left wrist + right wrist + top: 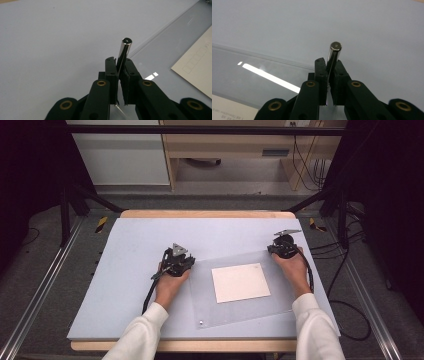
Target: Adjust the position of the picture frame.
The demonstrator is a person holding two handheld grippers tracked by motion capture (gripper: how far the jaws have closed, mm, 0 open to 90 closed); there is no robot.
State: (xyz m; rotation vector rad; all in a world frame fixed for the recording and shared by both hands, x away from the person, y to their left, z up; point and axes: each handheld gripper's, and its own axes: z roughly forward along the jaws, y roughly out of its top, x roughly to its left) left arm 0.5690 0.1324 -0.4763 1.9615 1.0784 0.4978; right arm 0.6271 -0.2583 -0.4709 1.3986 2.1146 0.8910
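Two short polished metal cylinders are under grip, one in each gripper. In the left gripper view, the left shiny steel rod (123, 53) stands clamped between the closed black jaws of the left gripper (120, 66); its long axis runs out along the jaws, away from the camera, leaning slightly to the right of that view, and its flat round end face carries a small dark centre mark. In the right gripper view, the right shiny steel rod (333, 55) is clamped the same way in the right gripper (330, 66), axis along the jaws, flat end face outward, likewise leaning a little to the right.

Both rods are smooth and mirror-bright. The jaws are matte black with brass-coloured pivot bushings.

In the high view, the left gripper (176, 260) sits just off the left edge of a clear, glossy rectangular plastic sheet (280, 290); the right gripper (284, 246) is at the sheet's far right corner. Whether either rod touches the sheet cannot be told. A flat, cream-white square paper card (240, 282) with faint printed boxes lies at the middle of the sheet, either on it or under it. The sheet rests, slightly rotated, on a pale grey matte table mat (135, 270) over a wooden tabletop (200, 213). A small metallic dot (201, 322) shows near the sheet's near left corner. White sleeves (142, 332) cover both forearms.
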